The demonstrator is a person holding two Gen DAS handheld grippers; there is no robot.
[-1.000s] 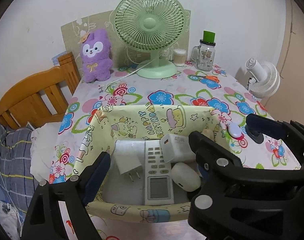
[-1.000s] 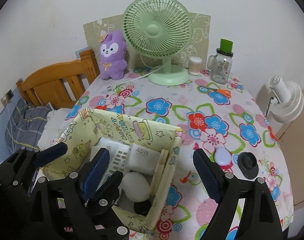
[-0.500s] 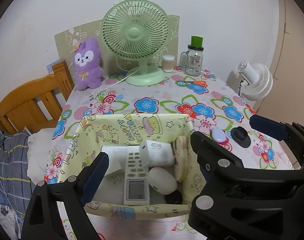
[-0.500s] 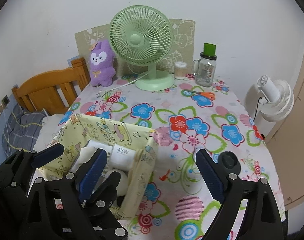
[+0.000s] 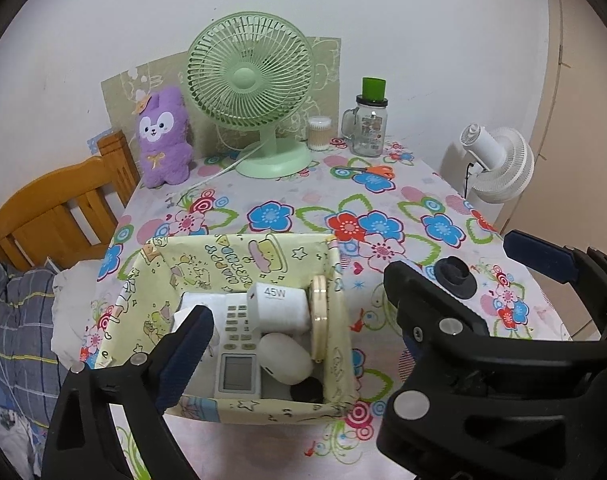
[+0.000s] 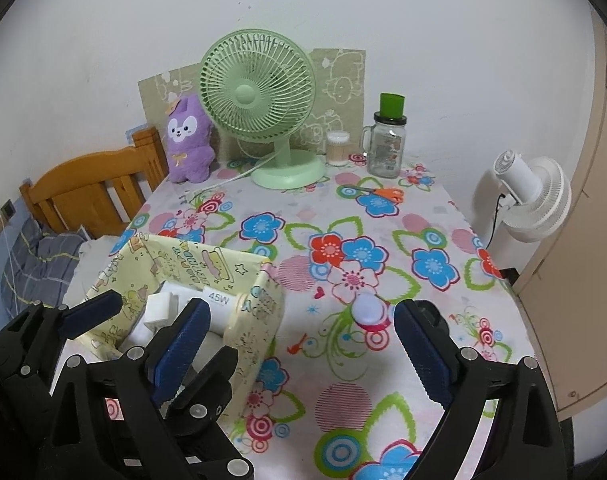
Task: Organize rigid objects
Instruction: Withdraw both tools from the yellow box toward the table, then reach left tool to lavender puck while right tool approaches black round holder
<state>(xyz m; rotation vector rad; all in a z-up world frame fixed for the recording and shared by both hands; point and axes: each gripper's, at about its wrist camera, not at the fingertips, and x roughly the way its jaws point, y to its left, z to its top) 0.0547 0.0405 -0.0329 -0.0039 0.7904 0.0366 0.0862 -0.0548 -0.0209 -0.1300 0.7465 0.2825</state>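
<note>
Both grippers wide, holding nothing

Left gripper (image 5: pixel 299 344) and right gripper (image 6: pixel 299 344) have just been opening; charger (image 5: pixel 281 307) reading "45W" lies in the yellow box (image 5: pixel 239 256).

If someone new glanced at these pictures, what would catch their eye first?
Probably the green desk fan at the table's far edge, beside the purple plush toy. Then the yellow cartoon-print storage box near the front, holding a remote control and a white charger.
</note>
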